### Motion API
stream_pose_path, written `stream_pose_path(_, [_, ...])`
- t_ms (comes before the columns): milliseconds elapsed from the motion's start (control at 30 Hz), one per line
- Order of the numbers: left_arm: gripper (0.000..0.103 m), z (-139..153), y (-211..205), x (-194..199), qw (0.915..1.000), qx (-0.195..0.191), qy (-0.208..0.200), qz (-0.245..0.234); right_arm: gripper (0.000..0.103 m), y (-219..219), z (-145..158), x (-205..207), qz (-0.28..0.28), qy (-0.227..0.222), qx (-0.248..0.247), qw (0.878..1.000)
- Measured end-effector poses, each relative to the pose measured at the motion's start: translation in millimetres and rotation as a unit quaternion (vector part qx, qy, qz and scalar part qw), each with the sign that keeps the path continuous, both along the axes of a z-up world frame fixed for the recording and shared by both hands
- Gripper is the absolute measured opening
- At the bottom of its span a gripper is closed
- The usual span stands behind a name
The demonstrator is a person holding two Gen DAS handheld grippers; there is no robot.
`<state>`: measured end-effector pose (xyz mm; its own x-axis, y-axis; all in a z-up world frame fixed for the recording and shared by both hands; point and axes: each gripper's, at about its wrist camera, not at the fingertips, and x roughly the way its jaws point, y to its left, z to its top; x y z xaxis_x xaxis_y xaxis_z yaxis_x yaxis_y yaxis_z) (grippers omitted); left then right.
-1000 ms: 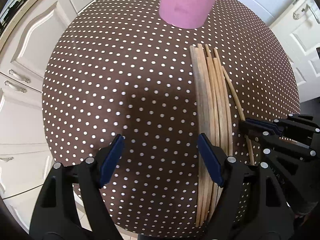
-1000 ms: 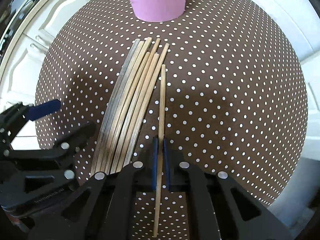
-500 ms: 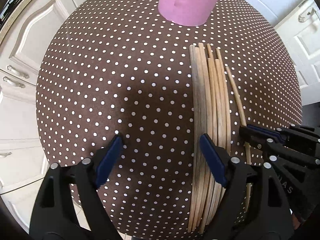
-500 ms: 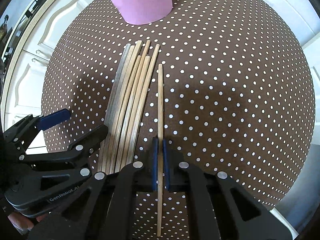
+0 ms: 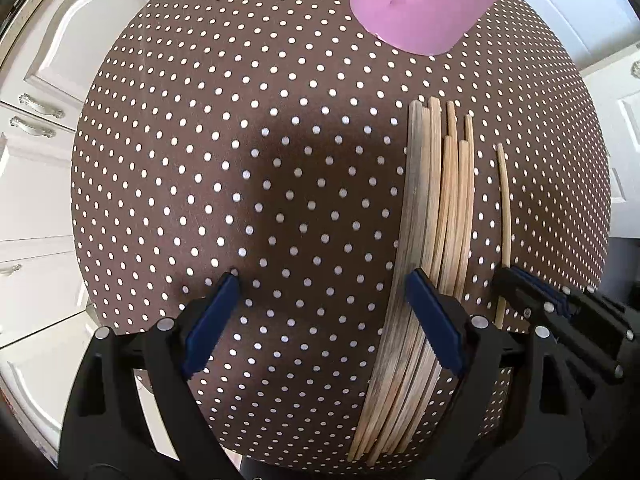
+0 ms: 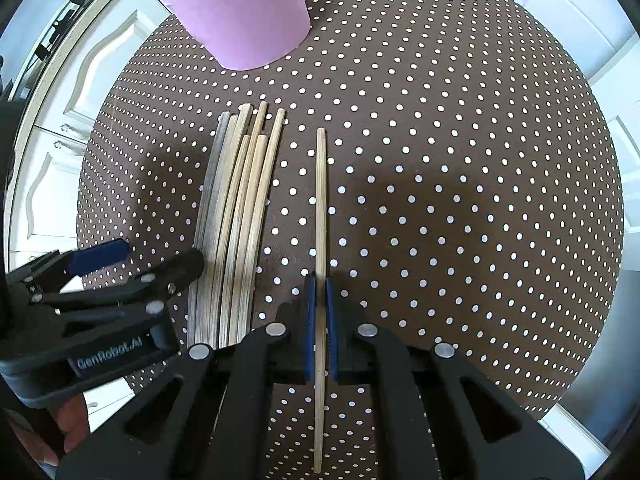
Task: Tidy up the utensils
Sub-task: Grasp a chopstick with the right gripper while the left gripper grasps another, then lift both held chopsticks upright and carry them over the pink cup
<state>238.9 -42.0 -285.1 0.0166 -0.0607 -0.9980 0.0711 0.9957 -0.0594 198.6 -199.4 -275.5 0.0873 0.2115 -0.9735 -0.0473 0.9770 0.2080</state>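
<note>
Ahead in the left view: left tool (image 5: pixel 320 312) spread wide above the dotted tabletop (image 5: pixel 240 160), its right pad over the bundle of sticks (image 5: pixel 436 216). Pink cup (image 5: pixel 424 4) at the far edge. Right tool (image 5: pixel 516 284) pinching a lone stick (image 5: pixel 505 200) just right of the bundle.

Then the right view: right tool (image 6: pixel 320 312) pressed onto the stick (image 6: pixel 321 200), apart from the bundle (image 6: pixel 236 208); left tool (image 6: pixel 140 256) beside it, cup (image 6: pixel 240 12) beyond.
</note>
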Motion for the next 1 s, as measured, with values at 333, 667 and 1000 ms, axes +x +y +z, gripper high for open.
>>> stream_pose_path(333, [0.085, -3, -3, 16, 0.9987, 0.033, 0.037, -0.007, 0.004, 19, -4, -5, -0.001, 0.004, 0.004, 1.0])
stream_pose_path(667, [0.035, -7, -14, 14, 0.9988, 0.032, 0.018, -0.032, 0.004, 16, -13, 2, -0.012, 0.004, 0.012, 1.0])
stream_pose_path(1000, [0.006, -7, 3, 5, 0.9996, 0.005, -0.001, -0.028, 0.004, 5, -10, 2, -0.024, 0.005, 0.019, 1.0])
